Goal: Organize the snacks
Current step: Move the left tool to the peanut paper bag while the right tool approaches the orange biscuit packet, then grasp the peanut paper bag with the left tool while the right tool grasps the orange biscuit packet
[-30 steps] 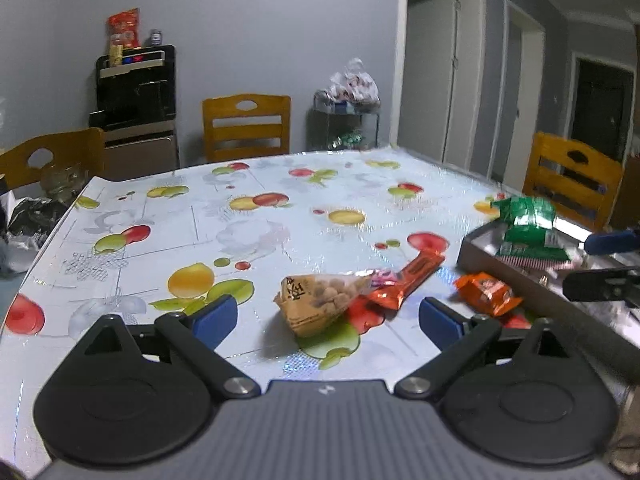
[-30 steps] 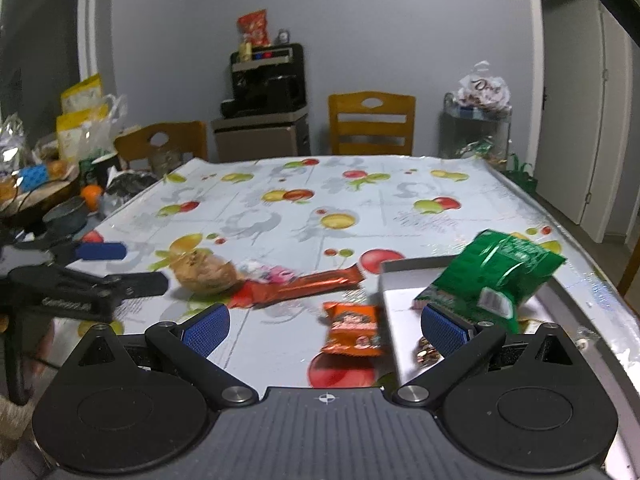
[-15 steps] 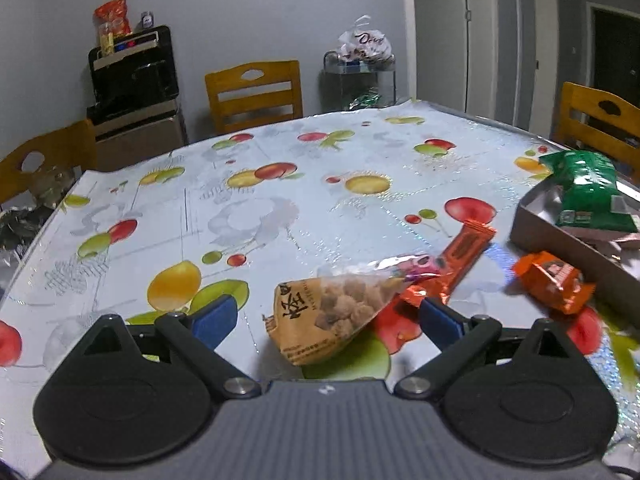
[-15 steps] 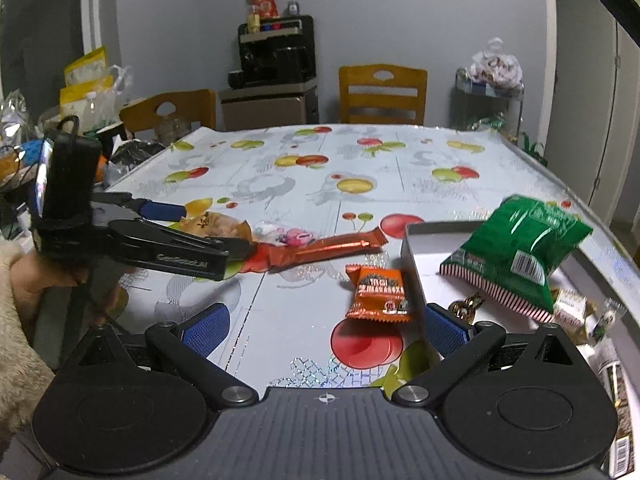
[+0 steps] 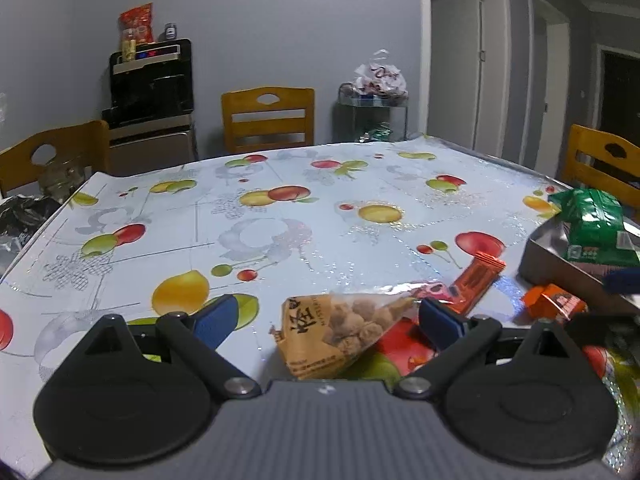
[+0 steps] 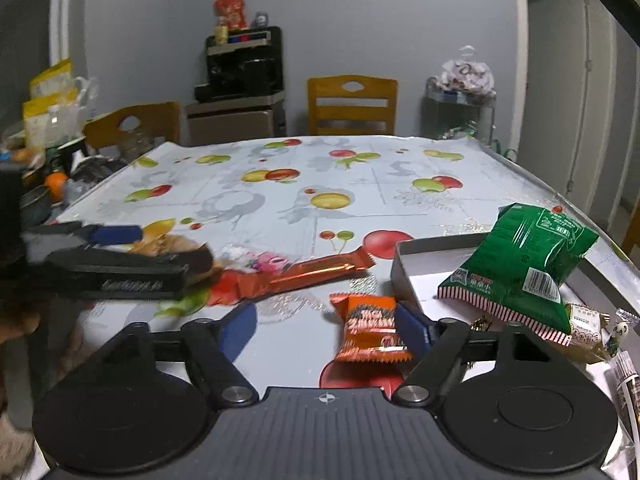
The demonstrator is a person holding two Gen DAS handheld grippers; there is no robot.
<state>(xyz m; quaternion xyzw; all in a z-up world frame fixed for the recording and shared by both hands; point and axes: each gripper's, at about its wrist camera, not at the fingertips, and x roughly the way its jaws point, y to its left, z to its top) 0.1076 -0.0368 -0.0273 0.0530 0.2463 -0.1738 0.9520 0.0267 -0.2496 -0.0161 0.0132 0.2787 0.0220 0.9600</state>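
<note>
Closing on the orange packet (image 6: 370,330) lying on the bench (image 6: 360,196) beside the tray (image 6: 404,268), the right tool (image 6: 326,326) is straddling it, not yet pinching; light, crinkly, slippery, best gripped mid-body. The left tool (image 5: 328,320) is gaping around the nut bag (image 5: 340,332).

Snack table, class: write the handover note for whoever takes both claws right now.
Left claw: open around the brown nut bag, not gripping.
Right claw: jaws have just been closing on the small orange packet; one pad is at its edge, no grip.
Done: green bag and a few small sweets sit in the grey tray.
Left: nut bag, orange packet, long orange bar and pink sweet lie on the table.
</note>
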